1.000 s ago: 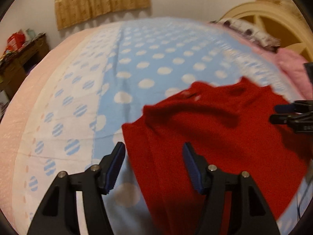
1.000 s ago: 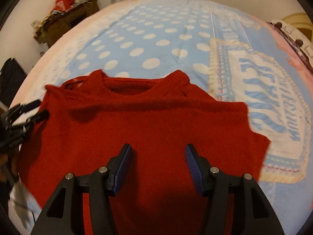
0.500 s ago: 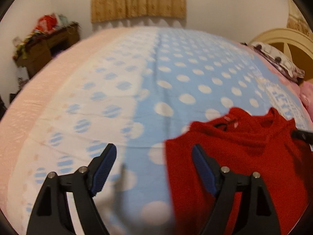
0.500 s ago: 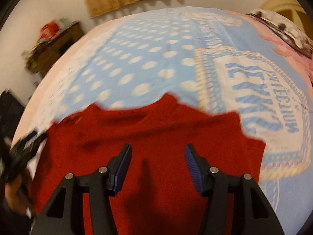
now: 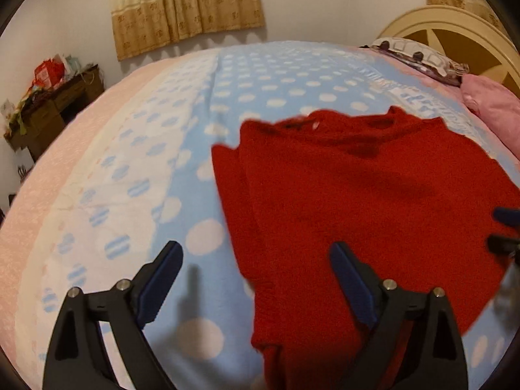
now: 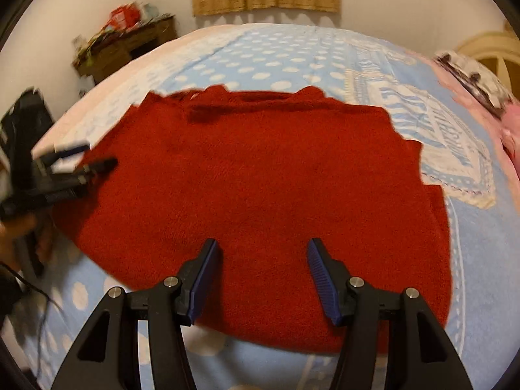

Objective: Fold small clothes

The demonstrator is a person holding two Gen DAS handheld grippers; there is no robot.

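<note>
My left gripper [image 5: 256, 271] was a matte black frame with triangular cut-outs in each arm and two round silver screws on either side. Its fingers [image 5: 161, 276] carried dark blue pads, ribbed on their inner faces. My right gripper [image 6: 264, 273] was built the same: black arms, silver screw heads, blue ridged pads [image 6: 320, 274]. From the right wrist camera I saw the left tool side-on, a black blocky body with slim blue-tipped fingers, gripped by a hand [image 6: 19, 230] below a dark sleeve [image 6: 9, 292]

Red sweater [image 6: 260, 178], blue white-dotted blanket [image 5: 276, 74]
</note>
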